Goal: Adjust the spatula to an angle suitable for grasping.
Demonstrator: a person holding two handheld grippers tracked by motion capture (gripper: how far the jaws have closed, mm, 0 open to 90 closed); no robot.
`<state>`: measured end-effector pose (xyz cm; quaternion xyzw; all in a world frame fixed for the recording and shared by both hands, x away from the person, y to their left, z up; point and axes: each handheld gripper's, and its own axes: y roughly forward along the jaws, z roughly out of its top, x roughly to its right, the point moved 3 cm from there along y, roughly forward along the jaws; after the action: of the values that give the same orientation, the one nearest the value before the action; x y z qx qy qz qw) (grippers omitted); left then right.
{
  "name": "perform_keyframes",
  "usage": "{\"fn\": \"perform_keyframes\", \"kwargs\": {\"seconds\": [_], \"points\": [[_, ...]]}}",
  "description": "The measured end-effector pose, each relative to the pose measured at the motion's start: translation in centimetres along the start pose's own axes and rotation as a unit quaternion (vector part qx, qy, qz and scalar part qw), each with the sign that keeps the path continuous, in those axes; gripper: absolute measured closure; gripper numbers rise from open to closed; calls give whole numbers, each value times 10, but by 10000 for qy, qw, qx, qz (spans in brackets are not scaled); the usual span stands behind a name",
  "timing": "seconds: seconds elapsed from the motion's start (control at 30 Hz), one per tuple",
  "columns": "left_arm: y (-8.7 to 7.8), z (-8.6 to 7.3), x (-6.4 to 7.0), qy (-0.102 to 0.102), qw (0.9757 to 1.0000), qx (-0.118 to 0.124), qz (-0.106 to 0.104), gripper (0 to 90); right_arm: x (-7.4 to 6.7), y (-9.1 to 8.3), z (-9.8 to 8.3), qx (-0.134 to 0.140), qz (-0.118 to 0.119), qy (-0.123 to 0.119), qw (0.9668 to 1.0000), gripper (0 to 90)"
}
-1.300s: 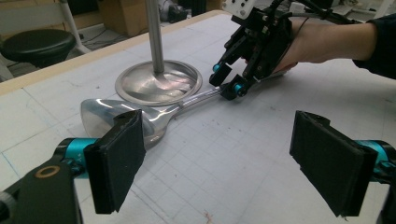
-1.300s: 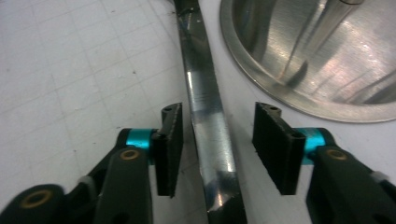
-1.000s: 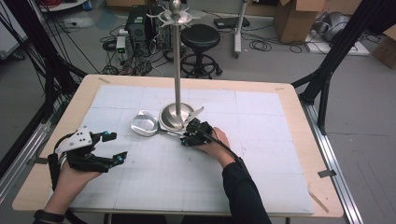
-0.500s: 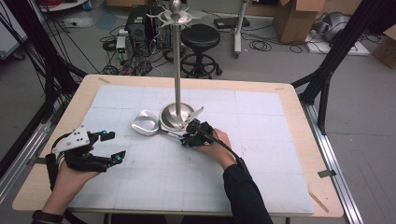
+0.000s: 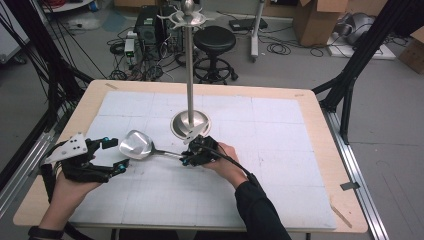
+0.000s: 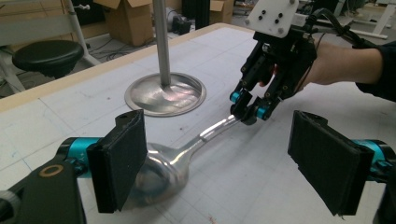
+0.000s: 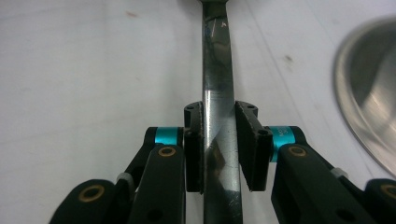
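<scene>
One metal ladle [image 5: 142, 146] is being held by its handle in the right gripper [image 5: 192, 156], whose jaws are clamped onto the shaft, as is being shown plainly in the right gripper view [image 7: 219, 149]. The ladle's bowl is being kept low over the white mat [image 5: 280, 150] on the desk [image 5: 325, 130], just in front of the round base of the single hanging stand [image 5: 189, 75], with the handle angled up toward the right gripper. The left gripper [image 5: 112, 155] is being held wide, with nothing between its pads, just beside the bowl [image 6: 159, 172]. Judging by this, the grasp is being counted as done, while lifting the ladle and hanging it on the hooks at the stand's top is being left to do. One ladle, one stand and two grippers are being counted.
</scene>
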<state>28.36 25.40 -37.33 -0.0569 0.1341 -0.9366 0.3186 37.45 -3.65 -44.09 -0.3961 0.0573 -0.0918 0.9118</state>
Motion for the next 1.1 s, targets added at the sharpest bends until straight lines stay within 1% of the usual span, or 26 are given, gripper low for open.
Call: {"fn": "perform_keyframes", "kwargs": {"seconds": [0.1, 0.13, 0.17, 0.23, 0.27, 0.43, 0.53, 0.63, 0.73, 0.8, 0.87, 0.9, 0.97, 1.1], "points": [[-5, 3, 0, 6, 10000, 61, 3, 203, -8, 3, 7, 31, 140, -154, 9998, 744], [-7, 4, -1, 5, 10000, 67, 13, 205, -10, 6, 9, 49, 169, -239, 9996, 744], [-8, 5, -1, 12, 10000, 93, 33, 205, -12, 8, 11, 25, 233, -273, 9994, 744], [-11, 6, -2, 22, 9999, 119, 41, 205, -17, 13, 15, 25, 287, -369, 9989, 744], [-11, 6, -2, 17, 9999, 129, 41, 206, -20, 16, 17, 21, 350, -436, 9984, 744], [-11, 6, -2, 19, 9999, 129, 28, 206, -32, 32, 29, 51, 505, -666, 9965, 744], [-9, 5, -1, 27, 10000, 94, 16, 206, -40, 43, 35, 85, 620, -737, 9953, 744], [-8, 4, -1, 17, 10000, 75, 4, 206, -47, 53, 41, 77, 732, -755, 9944, 744], [-8, 4, 0, 26, 10000, 72, -2, 206, -53, 62, 46, 55, 837, -880, 9926, 744], [-8, 4, 0, 22, 10000, 69, -14, 206, -54, 67, 48, 36, 833, -941, 9921, 743], [-8, 3, 0, 17, 10000, 62, -2, 206, -56, 71, 48, -7, 857, -919, 9921, 743], [-7, 2, 0, 26, 10000, 56, -10, 206, -56, 72, 48, -23, 865, -966, 9916, 743], [-7, 2, 0, 11, 10000, 43, 0, 206, -58, 75, 48, -29, 849, -981, 9915, 744], [-6, 1, -1, 3, 10000, 45, -6, 206, -57, 75, 48, -24, 862, -1009, 9912, 741]]}}
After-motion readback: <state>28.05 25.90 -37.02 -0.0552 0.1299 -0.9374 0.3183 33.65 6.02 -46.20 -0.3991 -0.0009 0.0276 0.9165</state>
